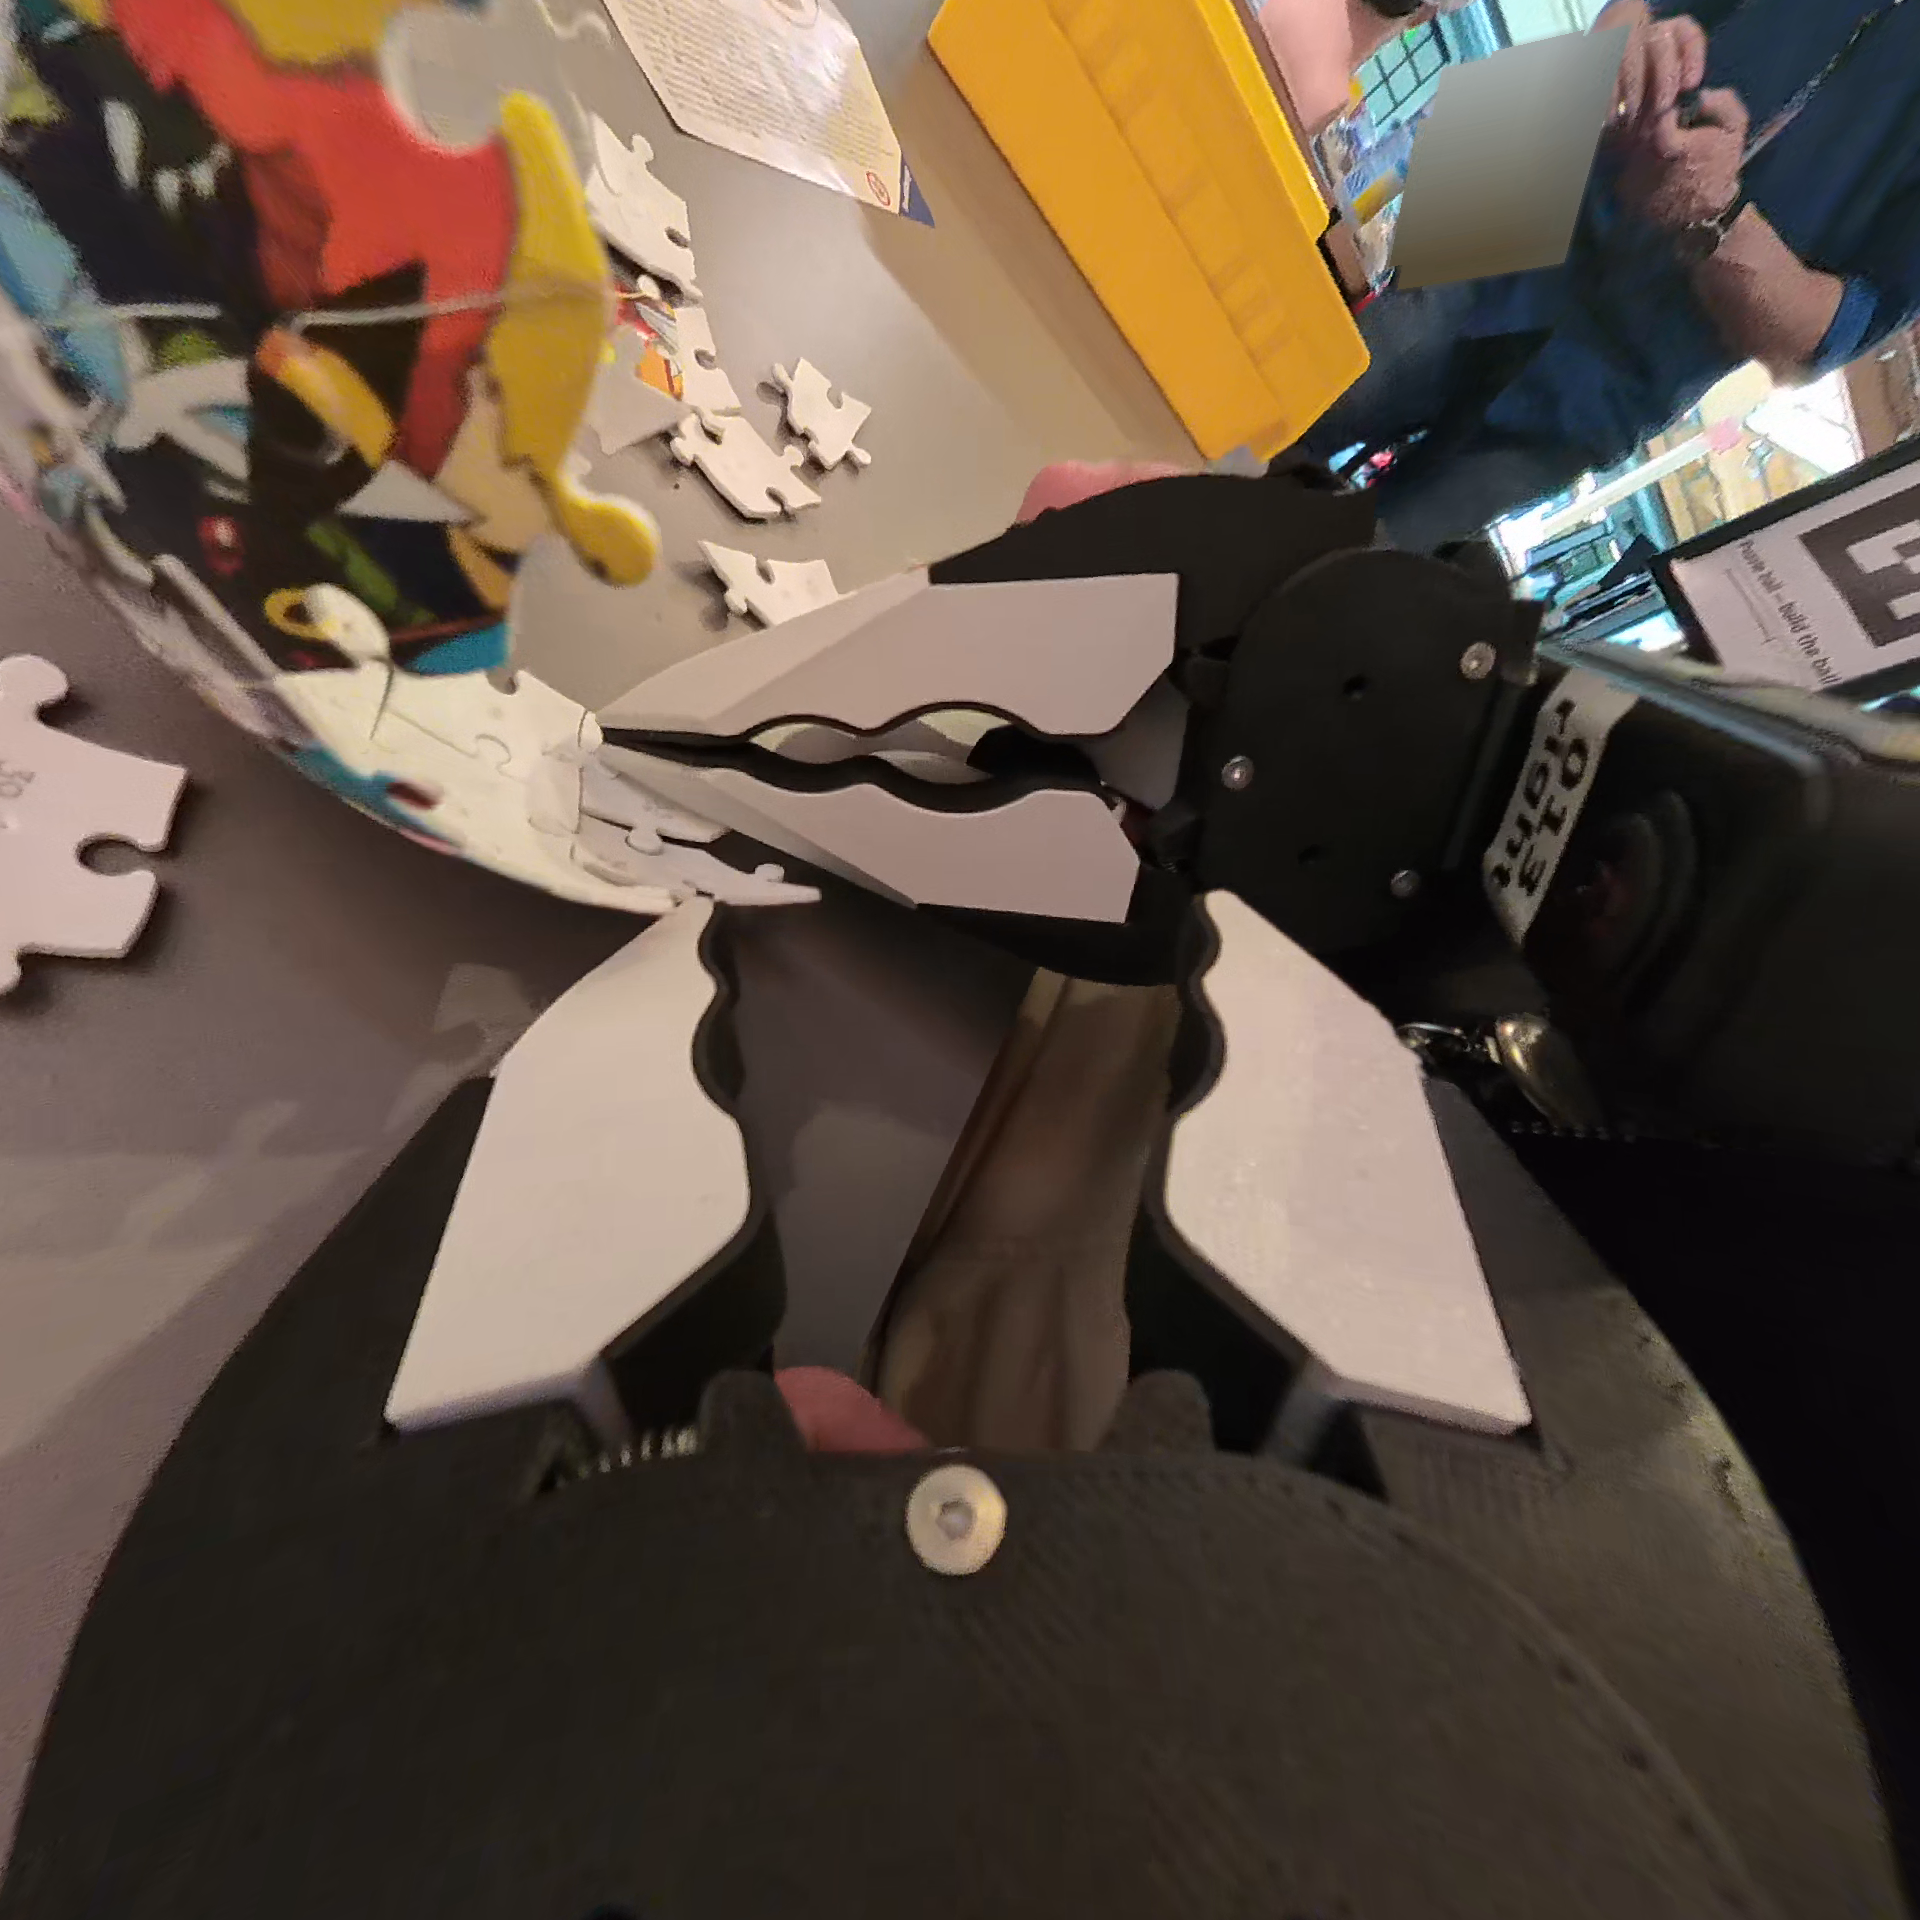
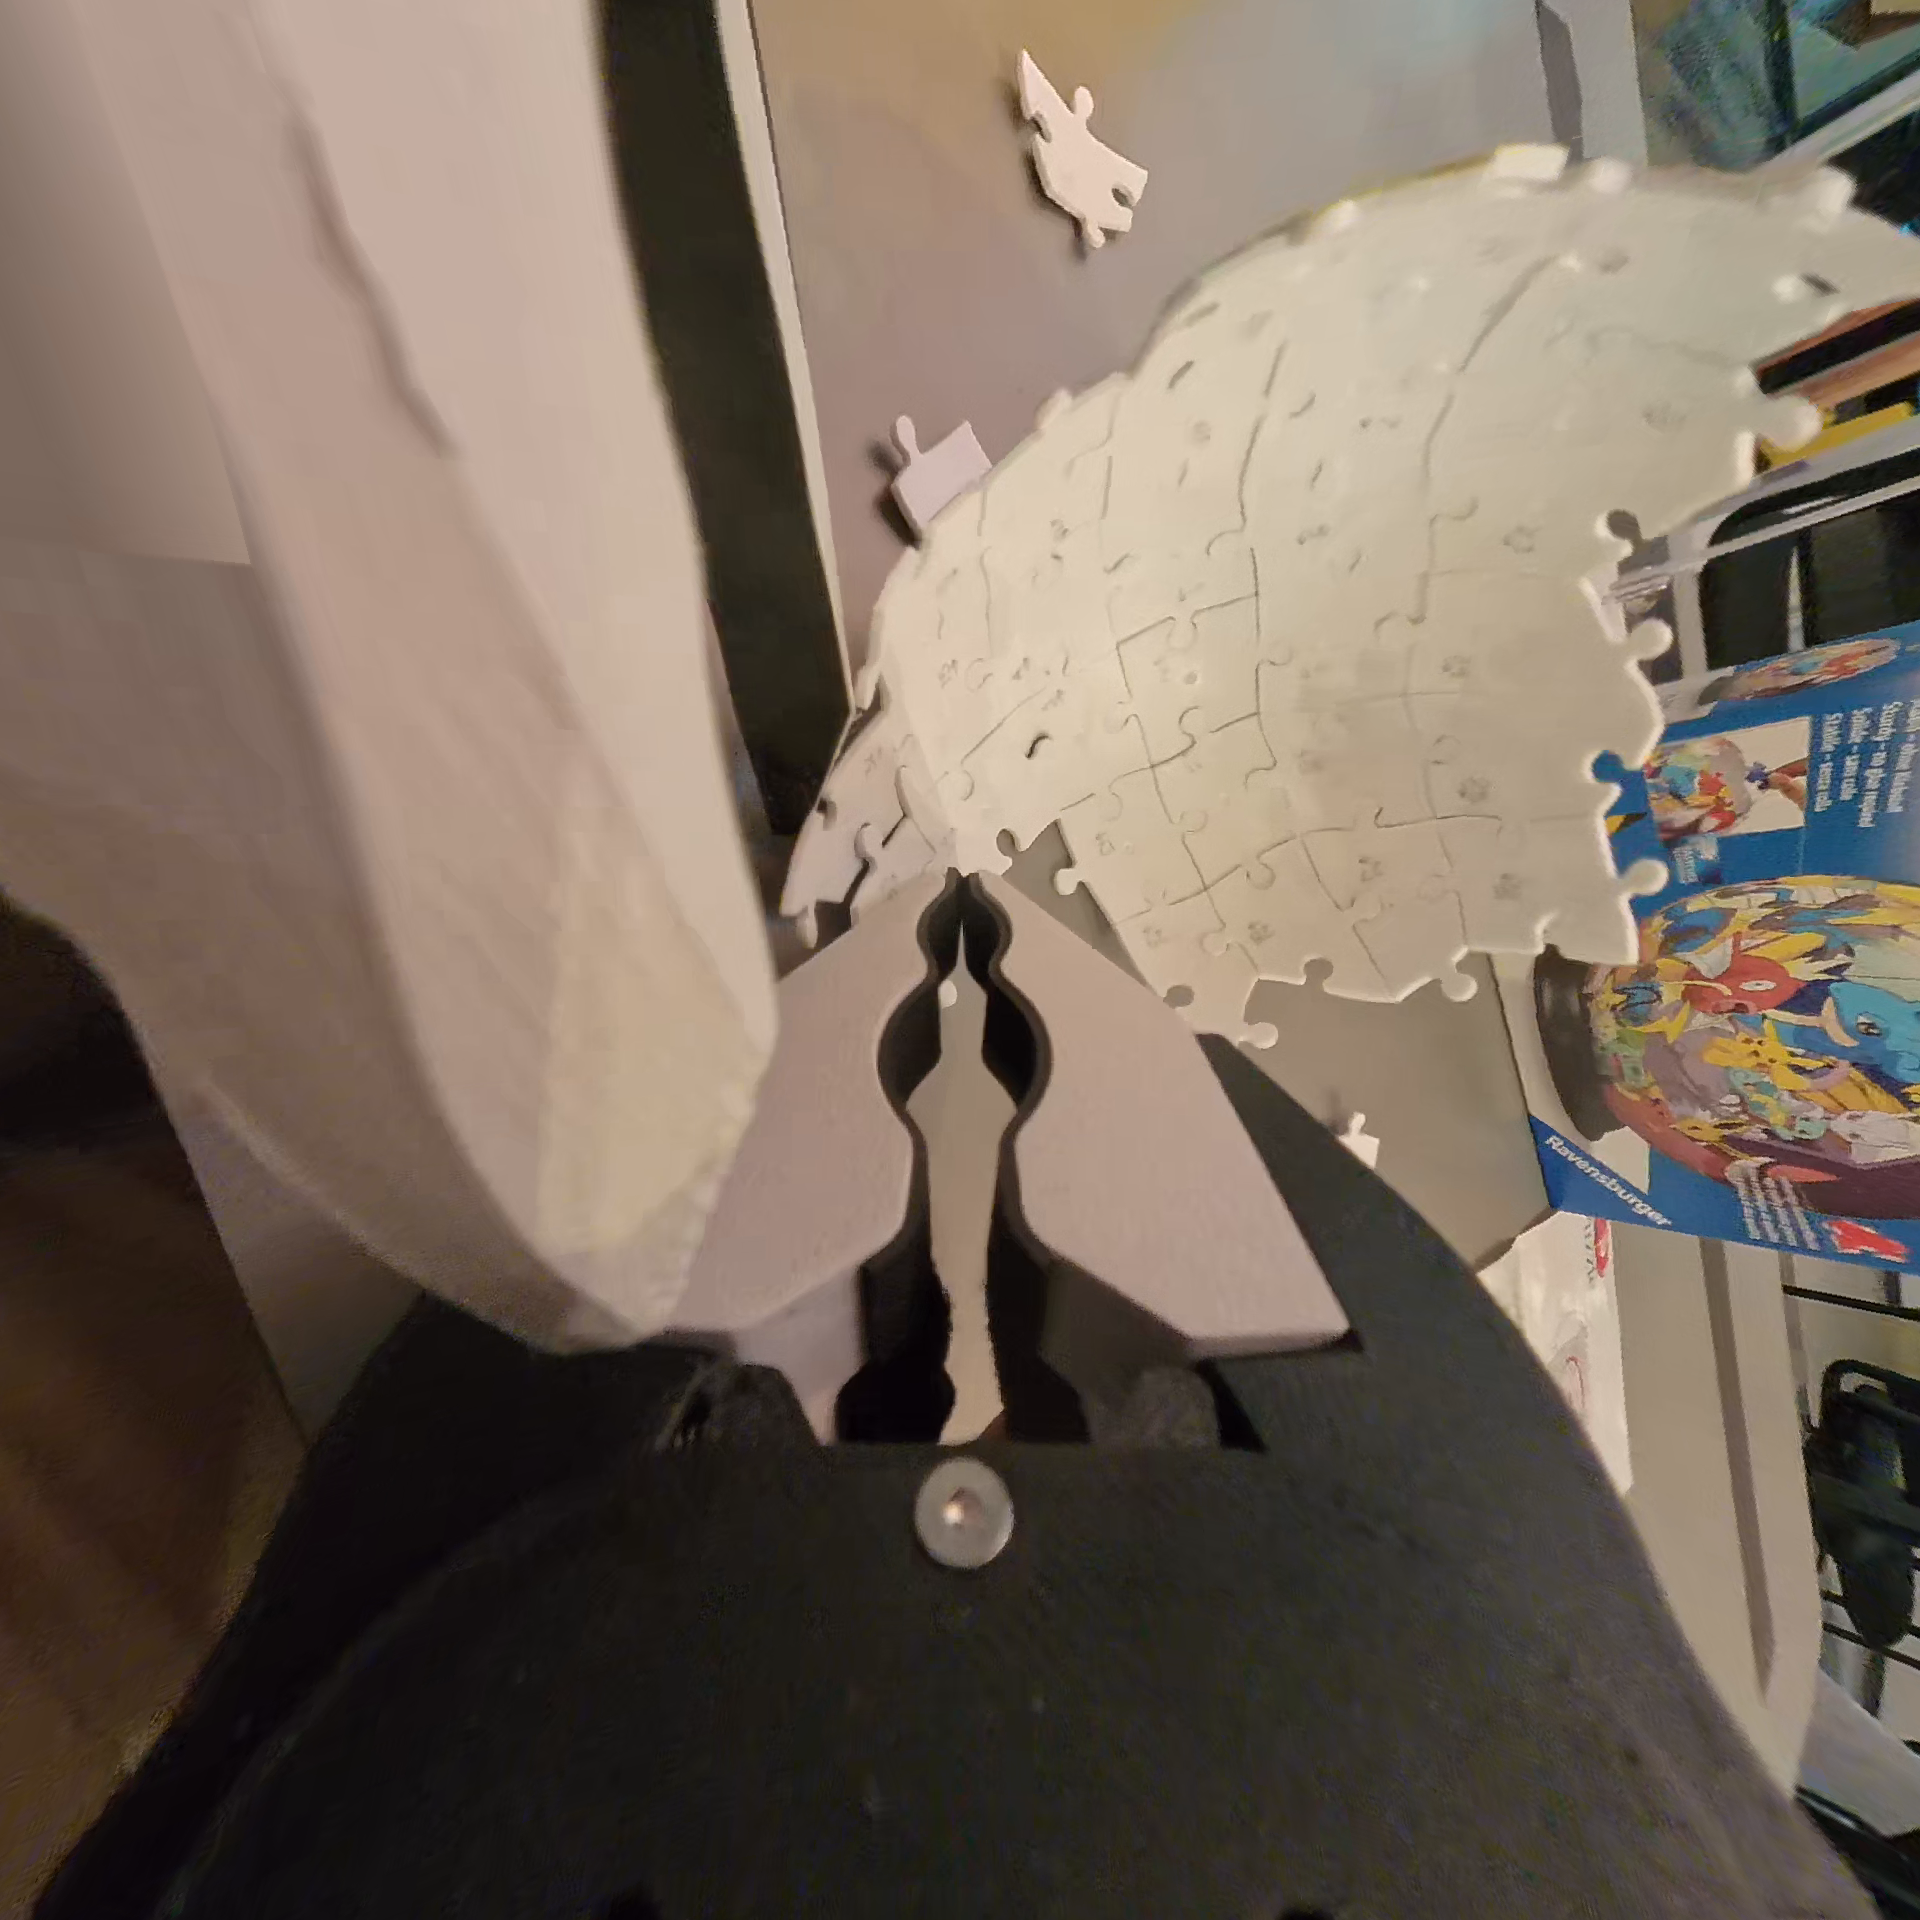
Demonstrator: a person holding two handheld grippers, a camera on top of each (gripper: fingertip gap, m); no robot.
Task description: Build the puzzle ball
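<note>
The part-built puzzle ball point(image 1: 343, 312) is a curved shell, colourful outside, at the upper left of the left wrist view. Its white inner side point(image 2: 1299, 623) fills the upper right of the right wrist view. My right gripper point(image 2: 961, 883) is shut on the shell's lower edge; it also shows in the left wrist view point(image 1: 608, 740), reaching in from the right. My left gripper point(image 1: 956, 914) is open and empty, just below the right gripper and the shell's edge. A large blurred white finger point(image 2: 416, 623) of the left gripper stands close at the left of the right wrist view.
Several loose white pieces point(image 1: 748, 457) lie on the grey table, one larger point(image 1: 62, 810) at the left. A yellow box point(image 1: 1143, 208) and a paper leaflet point(image 1: 769, 83) lie behind. A person in blue point(image 1: 1714, 260) stands at the far right. The puzzle's box point(image 2: 1766, 935) stands right.
</note>
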